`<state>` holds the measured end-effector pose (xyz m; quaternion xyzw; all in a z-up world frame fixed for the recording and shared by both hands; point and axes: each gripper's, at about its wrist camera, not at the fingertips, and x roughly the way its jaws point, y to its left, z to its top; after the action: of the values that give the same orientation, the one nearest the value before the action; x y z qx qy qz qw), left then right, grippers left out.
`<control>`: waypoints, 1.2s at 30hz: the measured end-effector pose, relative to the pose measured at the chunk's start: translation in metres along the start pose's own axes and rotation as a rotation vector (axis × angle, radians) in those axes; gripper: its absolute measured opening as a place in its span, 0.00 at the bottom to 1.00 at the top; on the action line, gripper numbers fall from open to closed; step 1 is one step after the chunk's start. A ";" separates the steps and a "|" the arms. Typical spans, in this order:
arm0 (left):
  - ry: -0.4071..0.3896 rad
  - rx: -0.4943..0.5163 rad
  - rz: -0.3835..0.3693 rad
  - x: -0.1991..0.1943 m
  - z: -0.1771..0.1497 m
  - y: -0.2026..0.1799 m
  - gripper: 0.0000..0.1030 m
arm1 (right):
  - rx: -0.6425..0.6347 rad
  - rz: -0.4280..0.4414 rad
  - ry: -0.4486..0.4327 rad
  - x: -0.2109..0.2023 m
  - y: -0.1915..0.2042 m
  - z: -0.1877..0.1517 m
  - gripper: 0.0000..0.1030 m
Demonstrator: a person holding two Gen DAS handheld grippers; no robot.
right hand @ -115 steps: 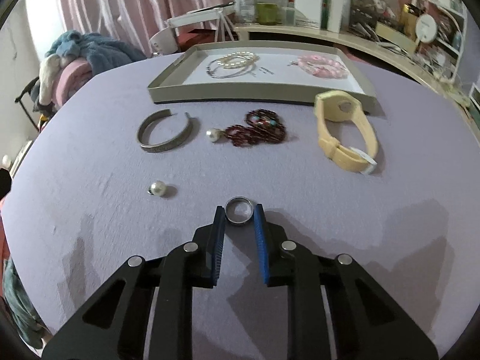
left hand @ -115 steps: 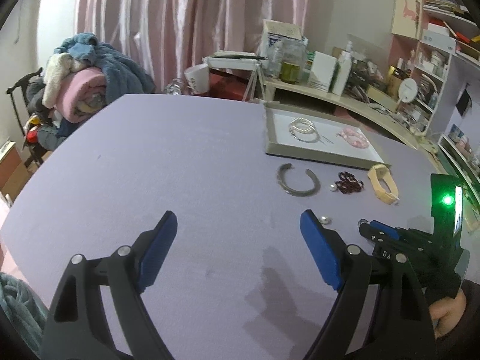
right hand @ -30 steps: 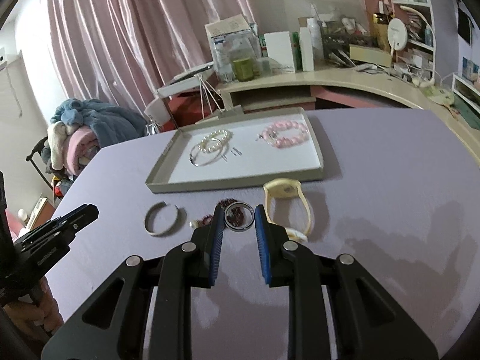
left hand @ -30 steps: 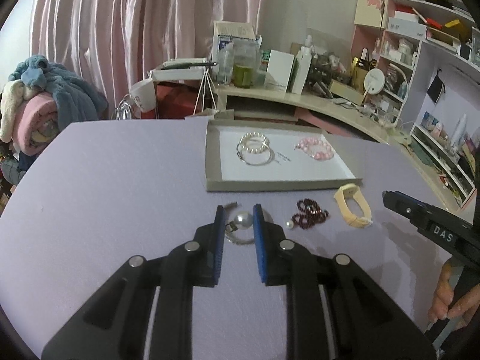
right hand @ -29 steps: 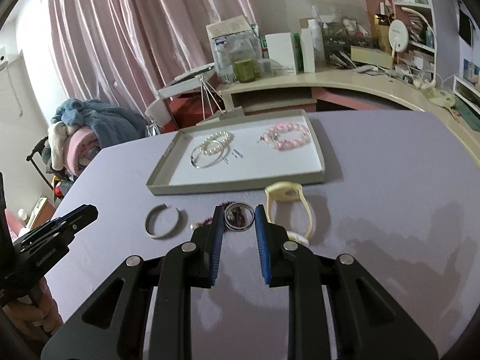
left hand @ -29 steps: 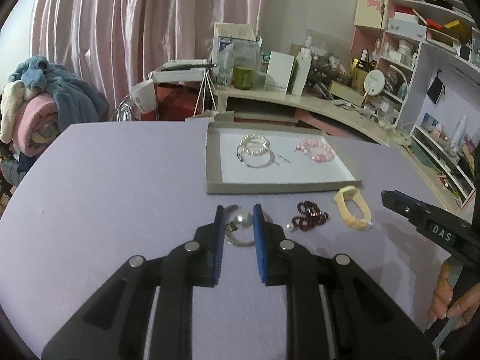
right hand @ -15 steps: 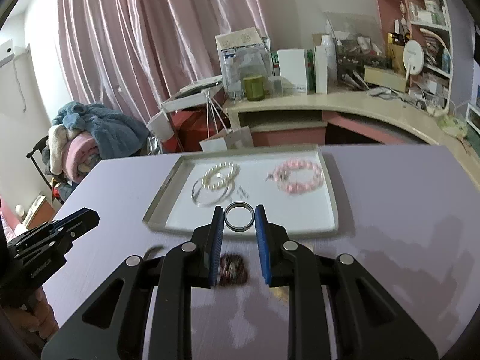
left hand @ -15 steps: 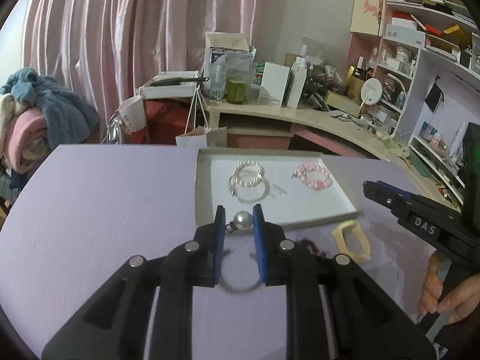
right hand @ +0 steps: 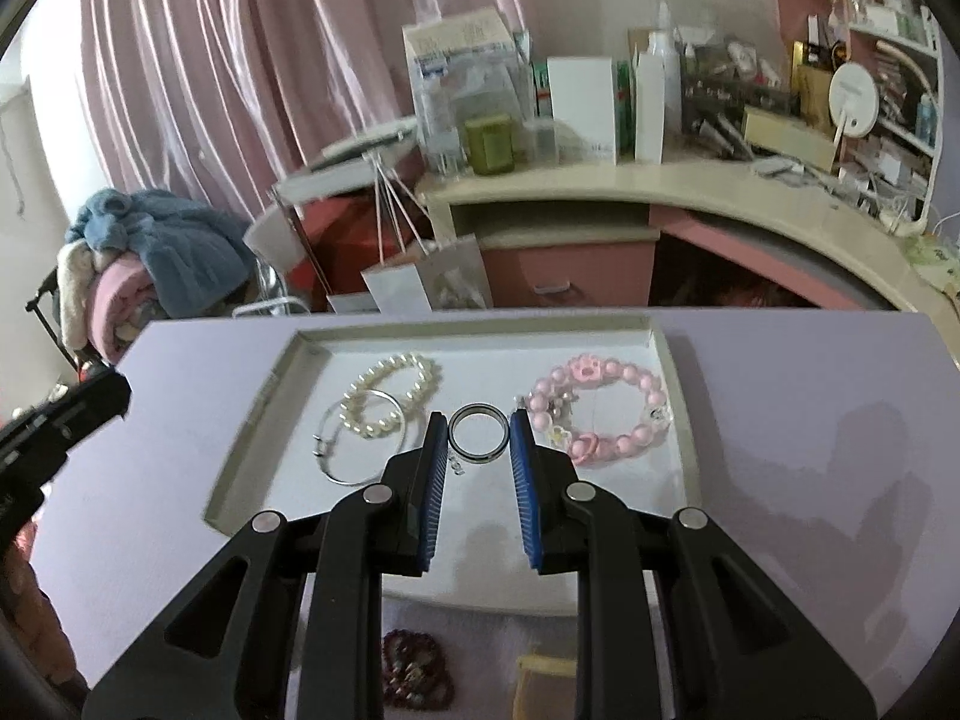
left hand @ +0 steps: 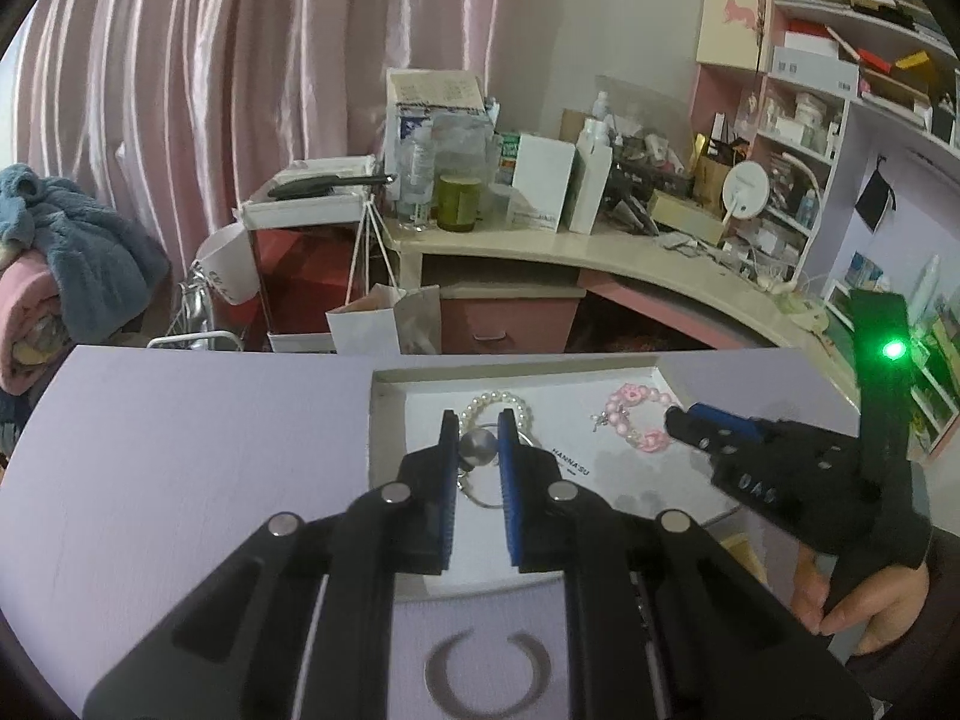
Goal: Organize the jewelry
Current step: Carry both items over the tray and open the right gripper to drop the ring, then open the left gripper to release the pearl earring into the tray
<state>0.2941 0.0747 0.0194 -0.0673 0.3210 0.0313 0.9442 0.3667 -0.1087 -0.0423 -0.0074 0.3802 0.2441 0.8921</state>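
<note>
My left gripper (left hand: 475, 429) is shut on a pearl earring (left hand: 477, 447) and holds it over the grey tray (left hand: 384, 387), above the pearl bracelet (left hand: 498, 403). My right gripper (right hand: 479, 427) is shut on a metal ring (right hand: 479, 435), held over the tray's (right hand: 255, 420) middle, between the pearl bracelet (right hand: 390, 393) with a thin silver bangle (right hand: 354, 450) and a pink bead bracelet (right hand: 600, 411). The right gripper also shows in the left wrist view (left hand: 678, 417), near the pink bracelet (left hand: 636, 417).
On the purple table (left hand: 180, 450) near me lie a grey cuff bangle (left hand: 486, 672), a dark red bead bracelet (right hand: 414, 669) and a yellow watch strap (right hand: 543, 678). A cluttered desk (right hand: 660, 186) and a laundry pile (right hand: 150, 252) stand behind the table.
Both grippers have moved forward from the table's loose jewelry to over the tray, each still holding its piece. The cuff, red beads and watch strap now lie below and behind the fingers.
</note>
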 end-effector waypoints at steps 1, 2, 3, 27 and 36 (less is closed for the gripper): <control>0.007 0.001 -0.005 0.005 0.001 -0.001 0.13 | 0.001 -0.003 0.011 0.006 0.000 -0.001 0.22; 0.014 0.004 -0.010 0.011 0.001 -0.002 0.13 | 0.001 -0.005 0.018 0.009 0.000 -0.001 0.22; 0.019 0.006 -0.015 0.015 0.002 -0.002 0.13 | 0.002 -0.007 0.023 0.012 -0.001 -0.001 0.22; 0.105 0.019 -0.033 0.082 0.000 -0.007 0.13 | 0.143 -0.011 0.044 0.007 -0.043 -0.007 0.47; 0.072 0.029 -0.020 0.071 0.003 -0.011 0.49 | 0.180 -0.022 0.014 -0.012 -0.052 -0.016 0.47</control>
<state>0.3534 0.0652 -0.0203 -0.0581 0.3547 0.0147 0.9331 0.3719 -0.1630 -0.0541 0.0669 0.4065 0.1994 0.8891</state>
